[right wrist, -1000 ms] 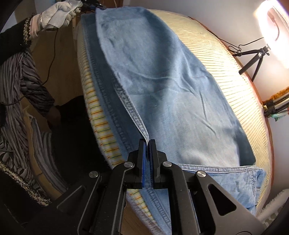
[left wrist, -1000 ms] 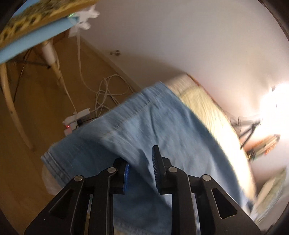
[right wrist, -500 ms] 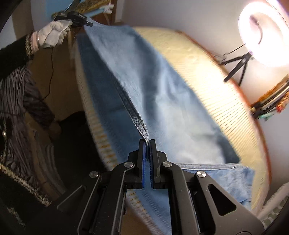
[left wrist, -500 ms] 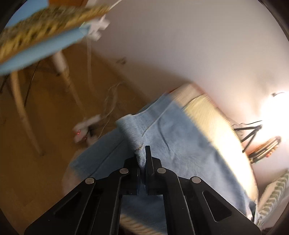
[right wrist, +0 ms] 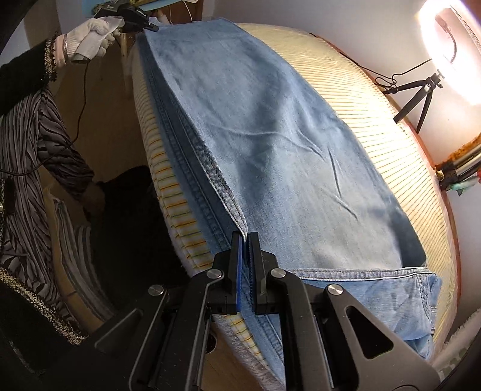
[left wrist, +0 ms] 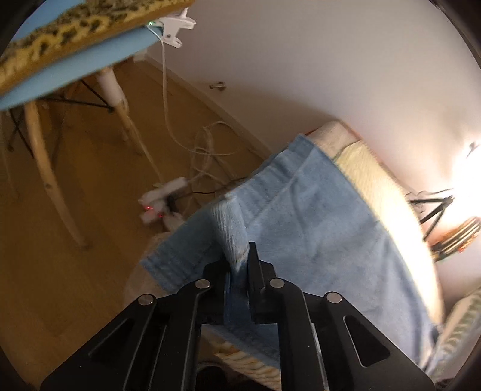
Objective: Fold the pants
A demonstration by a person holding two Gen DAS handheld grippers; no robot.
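Light blue denim pants lie lengthwise on a striped yellow mattress, one leg folded over the other. My right gripper is shut on the pants' near seam edge, close to the waistband. My left gripper is shut on the hem corner of the top leg and lifts it slightly off the mattress end. In the right wrist view the left gripper shows far off in a white-gloved hand, at the hem end.
Beside the mattress end, a wooden floor holds a power strip with white cables. A chair with a blue seat stands at the upper left. A tripod and ring light stand against the wall behind the mattress.
My left gripper closed on the hem corner of the top leg and raised it. My right gripper stayed shut on the seam edge throughout.
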